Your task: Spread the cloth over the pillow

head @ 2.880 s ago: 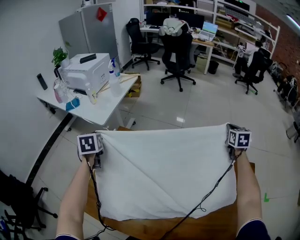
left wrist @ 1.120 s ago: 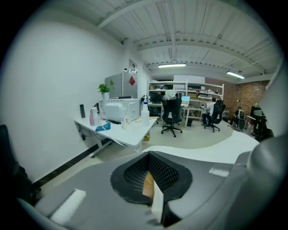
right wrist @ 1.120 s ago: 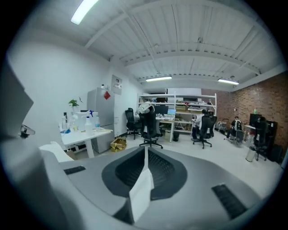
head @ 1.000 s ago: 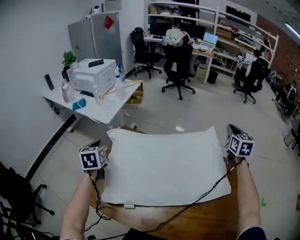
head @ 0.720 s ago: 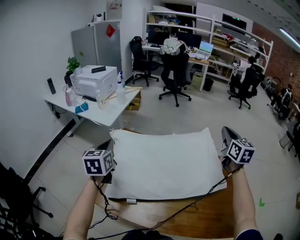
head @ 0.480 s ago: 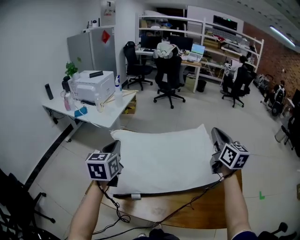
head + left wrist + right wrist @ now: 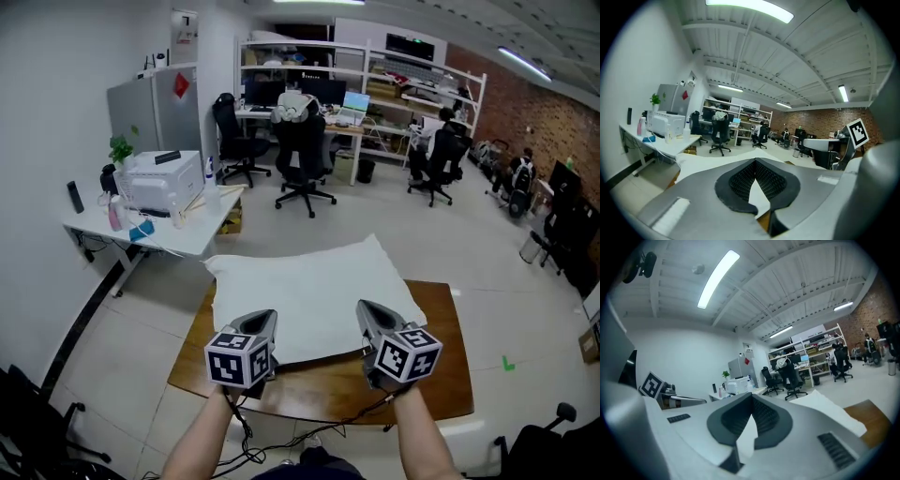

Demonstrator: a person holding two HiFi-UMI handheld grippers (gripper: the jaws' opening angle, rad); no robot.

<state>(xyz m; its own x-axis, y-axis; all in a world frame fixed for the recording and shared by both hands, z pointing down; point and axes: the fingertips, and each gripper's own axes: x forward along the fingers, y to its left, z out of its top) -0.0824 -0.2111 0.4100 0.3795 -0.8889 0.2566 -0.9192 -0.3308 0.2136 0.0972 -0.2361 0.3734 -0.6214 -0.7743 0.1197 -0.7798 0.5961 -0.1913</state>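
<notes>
Showing what the head view cannot, gripper views have left claw (image 7: 754, 164) and right claw (image 7: 751, 399) closed empty near the cloth (image 7: 309, 286)

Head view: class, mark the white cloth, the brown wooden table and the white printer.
white cloth (image 7: 305, 286), head view, middle of its flat top.
brown wooden table (image 7: 433, 356), head view, bare right part.
white printer (image 7: 164, 183), head view, its front face.

Open office: swivel chairs (image 7: 302, 155), monitors (image 7: 323, 91), printer (image 7: 164, 180), shelving (image 7: 412, 66), brick wall (image 7: 553, 127).
</notes>
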